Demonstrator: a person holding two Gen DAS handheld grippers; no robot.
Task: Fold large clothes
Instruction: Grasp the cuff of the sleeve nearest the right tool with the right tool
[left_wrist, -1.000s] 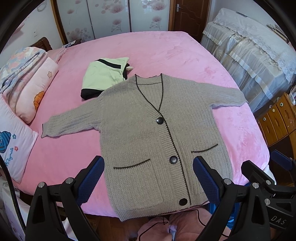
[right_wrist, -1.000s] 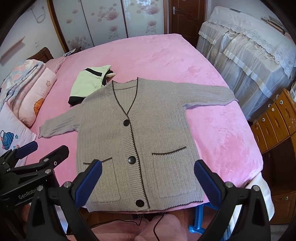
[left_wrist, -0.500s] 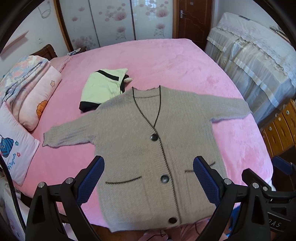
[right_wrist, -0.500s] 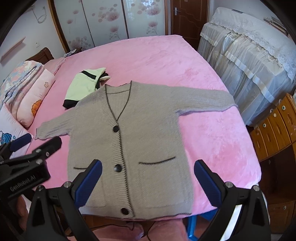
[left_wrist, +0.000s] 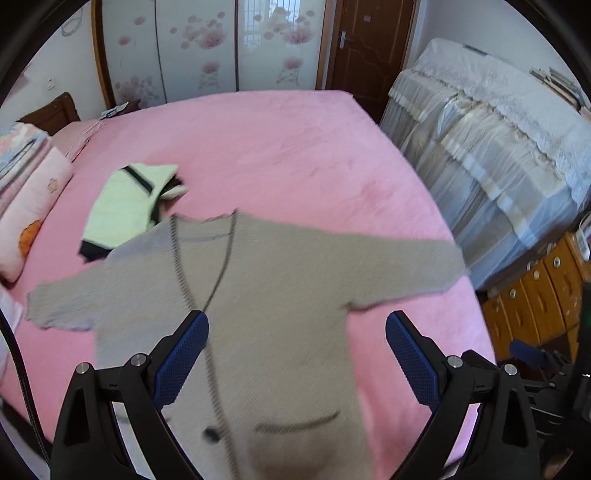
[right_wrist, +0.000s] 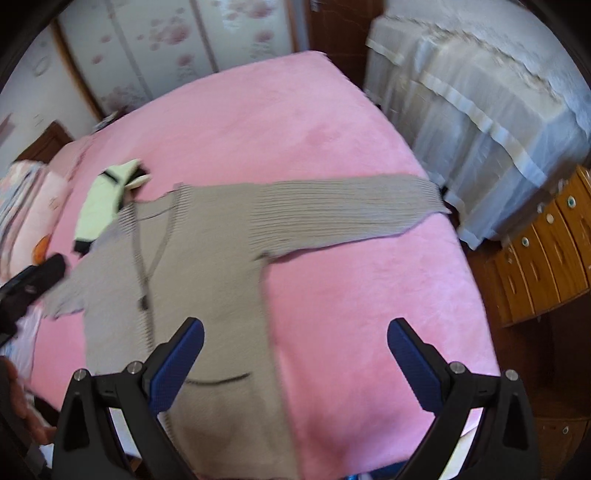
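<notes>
A grey knitted cardigan (left_wrist: 266, 295) with dark trim and buttons lies flat and face up on the pink bed (left_wrist: 258, 147), sleeves spread to both sides. It also shows in the right wrist view (right_wrist: 207, 266), with its right sleeve (right_wrist: 351, 210) reaching the bed's edge. My left gripper (left_wrist: 295, 354) is open and empty above the cardigan's body. My right gripper (right_wrist: 295, 362) is open and empty above the cardigan's right side and the bare bed beside it. Both views are motion-blurred.
A folded pale green garment (left_wrist: 125, 206) with black trim lies by the cardigan's left shoulder. Pillows (left_wrist: 29, 206) lie at the left. A covered piece of furniture (left_wrist: 498, 147) and a wooden drawer cabinet (left_wrist: 539, 295) stand to the right of the bed.
Both grippers have moved forward over the bed. The cardigan's hem has slid out of view below. The right gripper has also swung toward the right sleeve.
</notes>
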